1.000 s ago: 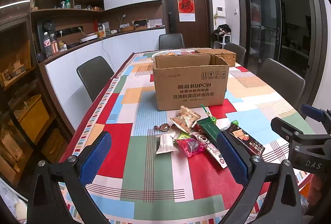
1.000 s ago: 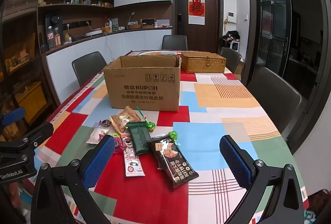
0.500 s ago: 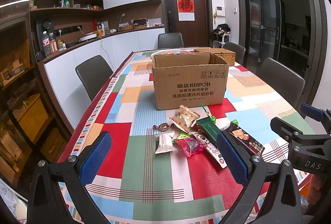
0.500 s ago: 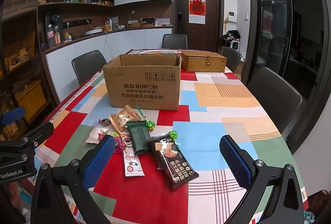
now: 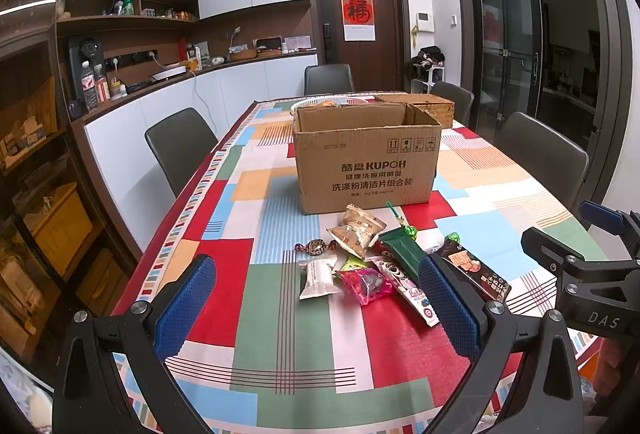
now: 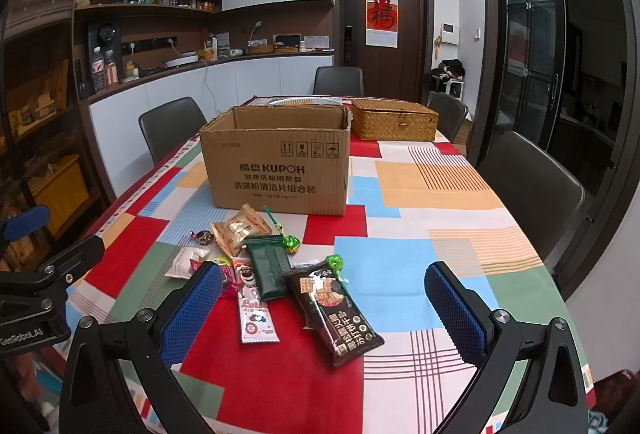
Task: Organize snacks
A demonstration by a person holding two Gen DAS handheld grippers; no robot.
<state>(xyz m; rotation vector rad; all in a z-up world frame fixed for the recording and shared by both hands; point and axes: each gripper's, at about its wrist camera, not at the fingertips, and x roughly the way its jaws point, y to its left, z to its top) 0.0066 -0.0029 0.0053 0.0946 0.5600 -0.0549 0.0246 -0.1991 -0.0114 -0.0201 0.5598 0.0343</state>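
Note:
An open cardboard box [image 5: 366, 161] stands on the patchwork tablecloth [image 5: 280, 314]; it also shows in the right wrist view [image 6: 276, 161]. In front of it lies a heap of snacks: a tan packet [image 5: 356, 230], a dark green bar [image 6: 267, 266], a black cracker pack [image 6: 334, 310], a pink-and-white bar [image 6: 252, 306], a white packet [image 5: 318, 274], a magenta packet [image 5: 364, 284] and wrapped candies [image 5: 315, 246]. My left gripper [image 5: 316, 308] is open and empty, just short of the heap. My right gripper [image 6: 324, 310] is open and empty above the near snacks.
A woven lidded basket [image 6: 394, 123] and a white dish [image 6: 300, 101] sit behind the box. Dark chairs [image 6: 528, 185] line both table sides. A white counter [image 5: 192, 101] with shelves runs along the left wall. Each gripper shows at the edge of the other's view.
Both grippers have edged slightly forward toward the snacks and box. Nothing on the table has moved.

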